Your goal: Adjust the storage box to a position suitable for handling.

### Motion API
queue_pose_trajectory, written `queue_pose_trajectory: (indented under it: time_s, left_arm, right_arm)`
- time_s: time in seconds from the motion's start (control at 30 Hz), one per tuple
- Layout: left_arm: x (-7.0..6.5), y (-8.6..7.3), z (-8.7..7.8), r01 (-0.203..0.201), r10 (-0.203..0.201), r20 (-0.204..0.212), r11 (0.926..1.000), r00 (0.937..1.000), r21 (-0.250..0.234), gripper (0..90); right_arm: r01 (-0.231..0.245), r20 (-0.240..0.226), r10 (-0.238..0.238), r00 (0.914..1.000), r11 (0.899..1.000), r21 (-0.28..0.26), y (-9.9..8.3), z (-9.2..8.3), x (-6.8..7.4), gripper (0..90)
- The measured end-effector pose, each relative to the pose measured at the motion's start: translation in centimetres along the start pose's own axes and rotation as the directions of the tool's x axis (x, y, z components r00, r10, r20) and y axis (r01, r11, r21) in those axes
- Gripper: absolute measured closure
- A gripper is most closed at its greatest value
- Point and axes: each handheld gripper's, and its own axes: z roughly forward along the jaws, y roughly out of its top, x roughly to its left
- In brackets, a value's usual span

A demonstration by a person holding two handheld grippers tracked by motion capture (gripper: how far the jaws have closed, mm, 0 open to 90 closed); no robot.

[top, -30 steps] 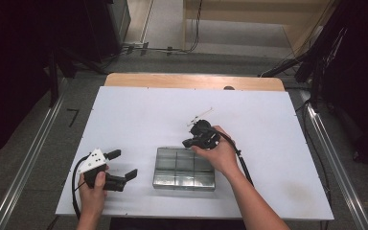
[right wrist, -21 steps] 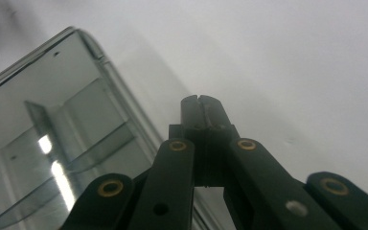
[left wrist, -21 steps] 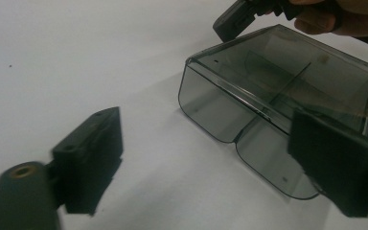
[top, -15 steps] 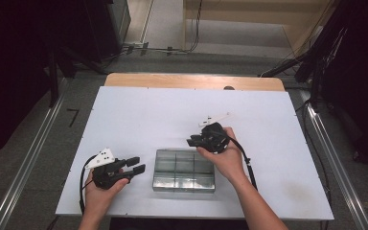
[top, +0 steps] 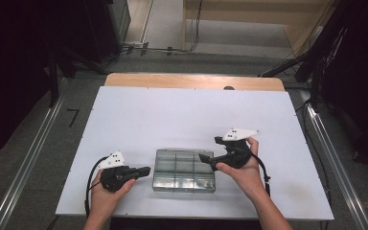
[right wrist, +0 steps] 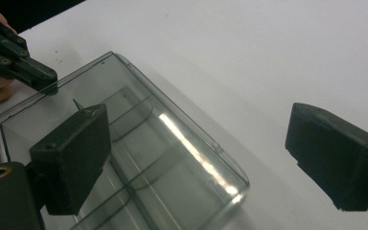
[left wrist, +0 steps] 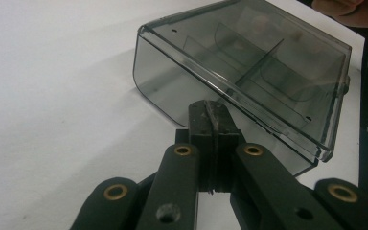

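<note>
Left gripper (top: 143, 170) jaws just closing, now pressing together, tips touching left edge of box (top: 184, 170), nothing between them. Right gripper (top: 212, 151) jaws just opening, now gaping wide at box's right end. Box: clear smoky plastic, rectangular, lidded, inner dividers, lying on white matte surface (top: 172, 120).

We've got a clear smoky plastic box (top: 184, 170), lid closed, dividers inside, lying flat near the front edge of the white table (top: 172, 115).
</note>
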Motion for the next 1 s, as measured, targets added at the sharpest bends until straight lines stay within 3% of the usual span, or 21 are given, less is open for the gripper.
queue_pose_trajectory:
  time_s: [0.1,0.43,0.83,1.0]
  left_arm:
    - [-0.1,0.0,0.1,0.009,-0.009,0.005,1.0000,0.9999,0.002,89.5]
    - [-0.5,-0.1,0.3,0.006,-0.006,0.032,0.9998,0.9995,0.021,89.6]
    - [-0.8,-0.1,0.5,0.012,-0.013,0.036,0.9996,0.9993,0.024,89.6]
    - [-1.1,-0.1,0.7,0.022,-0.022,0.053,0.9997,0.9984,0.010,89.6]
  right_arm:
    - [0.005,-0.005,-0.005,1.0000,1.000,-0.023,-1.0,-1.1,0.0,0.0]
    - [0.007,-0.018,-0.008,0.9998,0.997,-0.080,-4.6,-4.7,0.7,0.0]
    - [-0.013,-0.033,0.011,0.9994,0.999,-0.045,-7.8,-6.9,0.8,0.0]
    - [-0.003,-0.003,0.003,1.0000,1.000,-0.018,-8.4,-7.3,0.7,0.0]
